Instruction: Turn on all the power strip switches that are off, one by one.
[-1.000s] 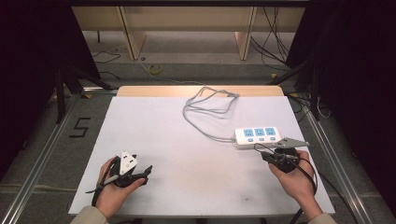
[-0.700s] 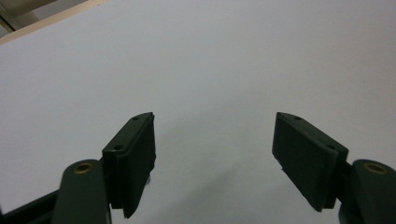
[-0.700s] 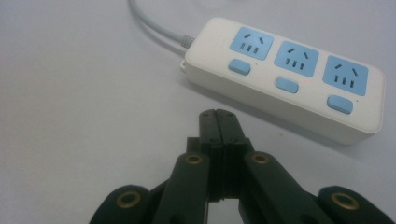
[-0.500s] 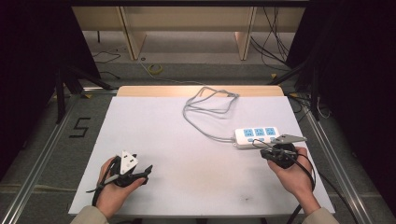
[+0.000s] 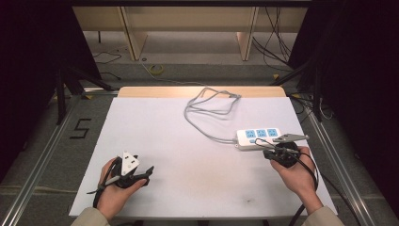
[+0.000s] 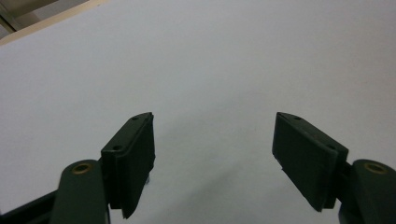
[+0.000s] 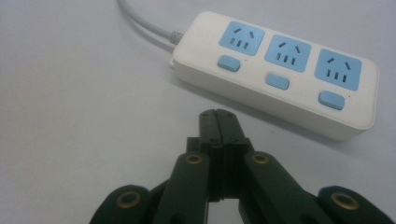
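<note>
I think I work in a lab: a white table [image 5: 155, 141] on metal rails [image 5: 37, 165], dark curtains [image 5: 28, 56], cables [image 5: 277, 37] on the floor.

From the high view, I am losing the power strip's [image 5: 260, 138] near edge behind the right gripper [image 5: 275, 151]. The grey cable [image 5: 207, 106] is running to a plug too small for me to read. In the right gripper view, the cable is getting cut off at the upper edge. My forearms are leaving the frame at the bottom.
</note>
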A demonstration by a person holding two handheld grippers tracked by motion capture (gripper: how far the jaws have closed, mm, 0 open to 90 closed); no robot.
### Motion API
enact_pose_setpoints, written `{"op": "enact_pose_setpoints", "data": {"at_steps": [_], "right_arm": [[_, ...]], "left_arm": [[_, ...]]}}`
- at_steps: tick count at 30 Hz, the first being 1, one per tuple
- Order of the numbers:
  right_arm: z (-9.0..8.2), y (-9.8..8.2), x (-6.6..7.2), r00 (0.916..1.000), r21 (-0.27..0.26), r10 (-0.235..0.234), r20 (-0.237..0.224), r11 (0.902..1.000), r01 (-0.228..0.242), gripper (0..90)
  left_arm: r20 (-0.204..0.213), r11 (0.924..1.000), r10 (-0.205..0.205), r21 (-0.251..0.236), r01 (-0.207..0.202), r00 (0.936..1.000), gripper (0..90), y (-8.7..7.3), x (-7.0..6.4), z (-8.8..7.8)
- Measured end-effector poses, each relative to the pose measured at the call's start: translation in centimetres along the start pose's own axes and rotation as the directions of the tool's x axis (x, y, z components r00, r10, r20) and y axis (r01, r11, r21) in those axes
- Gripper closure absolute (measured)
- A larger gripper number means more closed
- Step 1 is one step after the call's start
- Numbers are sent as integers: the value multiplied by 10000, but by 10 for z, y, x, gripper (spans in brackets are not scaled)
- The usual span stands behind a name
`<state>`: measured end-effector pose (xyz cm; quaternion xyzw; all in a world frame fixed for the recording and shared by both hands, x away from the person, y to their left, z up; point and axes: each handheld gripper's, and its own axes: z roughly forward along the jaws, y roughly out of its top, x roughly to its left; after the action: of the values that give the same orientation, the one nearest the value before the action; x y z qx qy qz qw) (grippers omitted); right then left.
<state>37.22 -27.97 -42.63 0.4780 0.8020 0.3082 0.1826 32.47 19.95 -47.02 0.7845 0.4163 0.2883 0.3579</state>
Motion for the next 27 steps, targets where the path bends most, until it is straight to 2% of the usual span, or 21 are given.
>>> {"op": "enact_pose_setpoints", "data": {"at_steps": [8,27], "right_arm": [[3,0,0,10000,154,7,-25,9999,-7,900],[7,12,-9,9999,605,98,35,9981,-100,900]], "left_arm": [[18,10000,36,41,-36,10000,299,1,-1,1],[19,10000,3,-47,-3,10000,298,1,-1,2]]}}
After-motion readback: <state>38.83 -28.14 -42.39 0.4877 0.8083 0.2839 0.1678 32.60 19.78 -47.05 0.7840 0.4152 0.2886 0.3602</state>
